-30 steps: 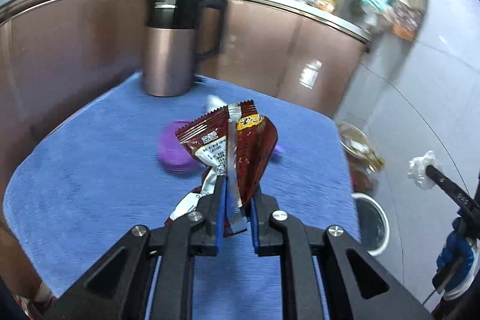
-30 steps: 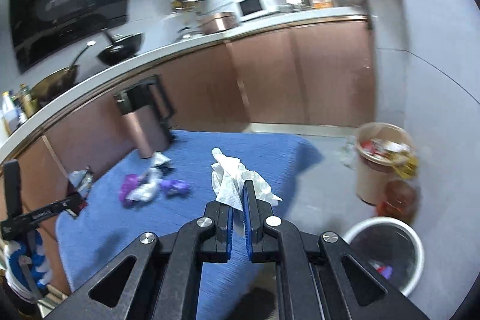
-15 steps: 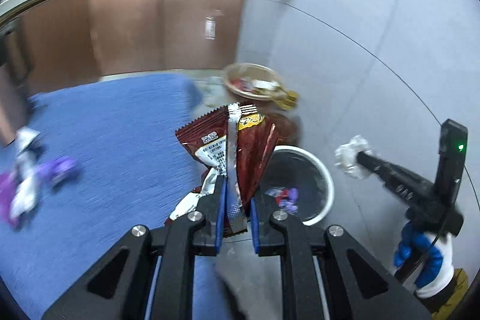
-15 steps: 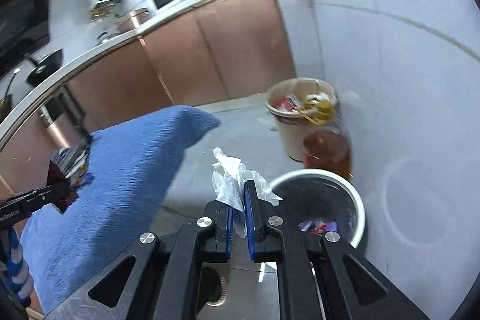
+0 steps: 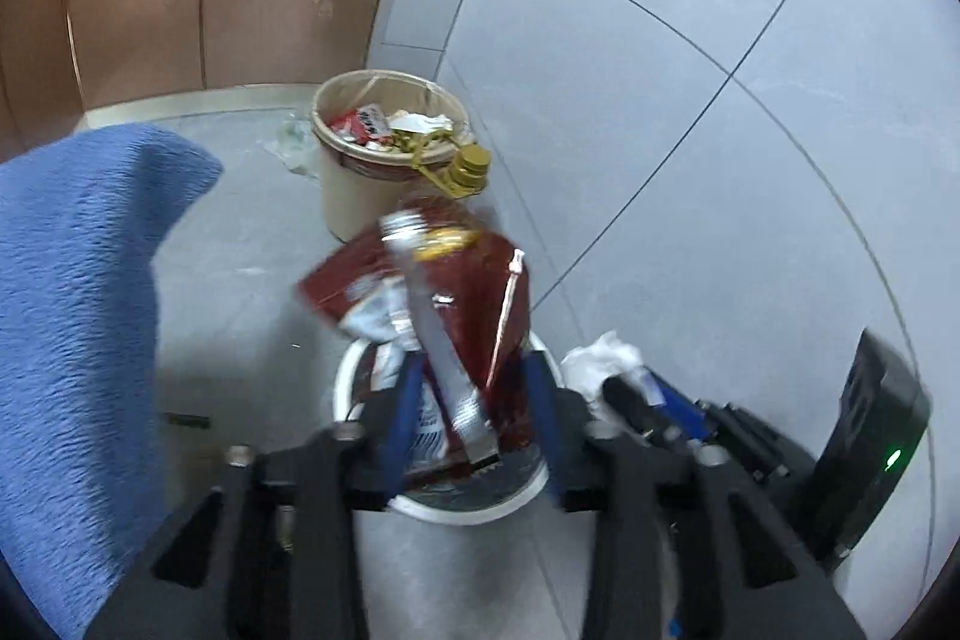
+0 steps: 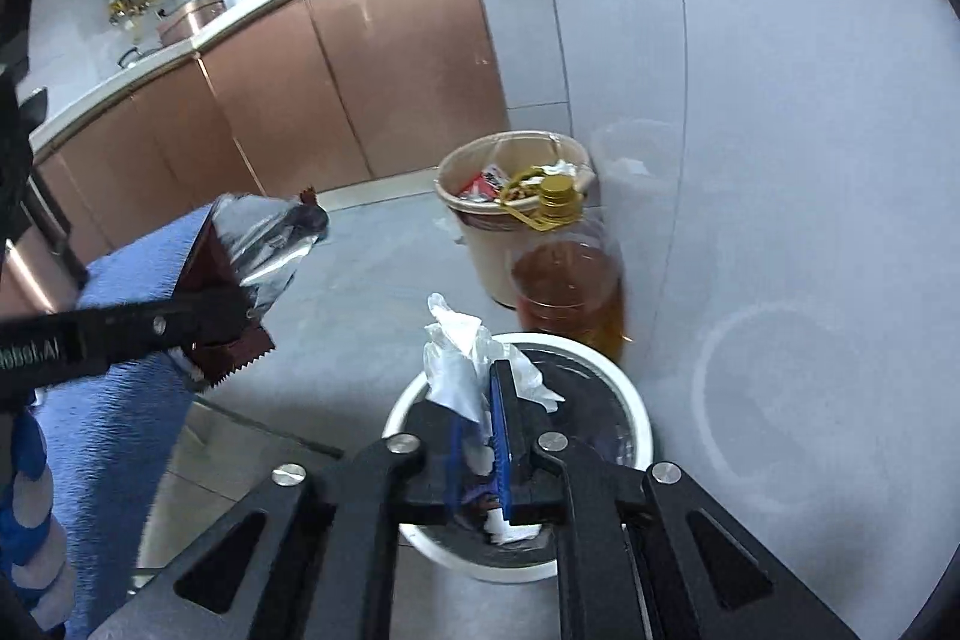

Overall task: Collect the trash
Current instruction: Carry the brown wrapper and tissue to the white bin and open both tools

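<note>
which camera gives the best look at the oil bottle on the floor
The right wrist view: the oil bottle stands clear, gold cap to amber oil, between the beige bin and the white bin. In the left wrist view the snack wrapper hides everything except its cap.

Left tool (image 5: pixel 471 403) has its jaws spread apart; right tool (image 6: pixel 483 436) has its jaws nearly closed.

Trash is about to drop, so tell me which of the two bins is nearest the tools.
The white-rimmed bin, directly under the right tool; the beige bin behind it is heaped full.
</note>
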`<state>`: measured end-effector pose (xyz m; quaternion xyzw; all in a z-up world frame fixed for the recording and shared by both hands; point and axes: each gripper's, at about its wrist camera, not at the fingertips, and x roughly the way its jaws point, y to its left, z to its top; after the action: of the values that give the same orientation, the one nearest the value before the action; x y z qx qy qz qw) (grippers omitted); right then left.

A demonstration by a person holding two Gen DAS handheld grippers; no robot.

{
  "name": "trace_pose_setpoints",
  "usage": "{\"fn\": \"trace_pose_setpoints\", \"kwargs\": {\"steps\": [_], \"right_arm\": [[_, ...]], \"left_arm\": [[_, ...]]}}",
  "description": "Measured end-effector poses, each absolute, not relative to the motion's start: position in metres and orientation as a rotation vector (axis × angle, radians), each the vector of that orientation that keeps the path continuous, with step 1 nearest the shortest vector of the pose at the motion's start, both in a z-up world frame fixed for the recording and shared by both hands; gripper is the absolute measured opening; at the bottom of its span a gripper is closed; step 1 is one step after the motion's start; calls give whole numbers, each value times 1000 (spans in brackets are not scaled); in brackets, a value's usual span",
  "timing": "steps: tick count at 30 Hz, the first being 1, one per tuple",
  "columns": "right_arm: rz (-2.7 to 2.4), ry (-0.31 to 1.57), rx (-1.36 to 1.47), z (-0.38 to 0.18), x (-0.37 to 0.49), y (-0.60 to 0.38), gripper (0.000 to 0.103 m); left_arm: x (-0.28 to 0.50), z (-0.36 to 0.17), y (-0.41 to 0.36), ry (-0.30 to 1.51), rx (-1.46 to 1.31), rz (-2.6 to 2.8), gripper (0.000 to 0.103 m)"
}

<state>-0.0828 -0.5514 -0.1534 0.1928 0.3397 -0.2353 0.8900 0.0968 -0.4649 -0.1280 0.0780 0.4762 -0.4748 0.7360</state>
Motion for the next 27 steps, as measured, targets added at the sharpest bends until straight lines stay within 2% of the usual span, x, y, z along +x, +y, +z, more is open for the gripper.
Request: {"fn": "trace_pose_setpoints", "kwargs": {"steps": [1, 2, 3, 13, 27], "right_arm": [[-497, 706, 397, -154, -84, -551, 25], [-501, 704, 397, -155, -85, -552, 34], [-510, 702, 394, -155, -87, -550, 38], [-515, 676, 396, -143, -94, -534, 40], [-441, 641, 346, -108, -90, -485, 43]], "left_arm": [[100, -129, -469, 1055, 158, -1046, 47], [102, -129, -471, 1064, 142, -1050, 48], [104, -127, -471, 1072, 125, -1055, 49], [96, -100, -423, 993, 123, -1028, 49], [95, -53, -287, 823, 94, -880, 49]]}}
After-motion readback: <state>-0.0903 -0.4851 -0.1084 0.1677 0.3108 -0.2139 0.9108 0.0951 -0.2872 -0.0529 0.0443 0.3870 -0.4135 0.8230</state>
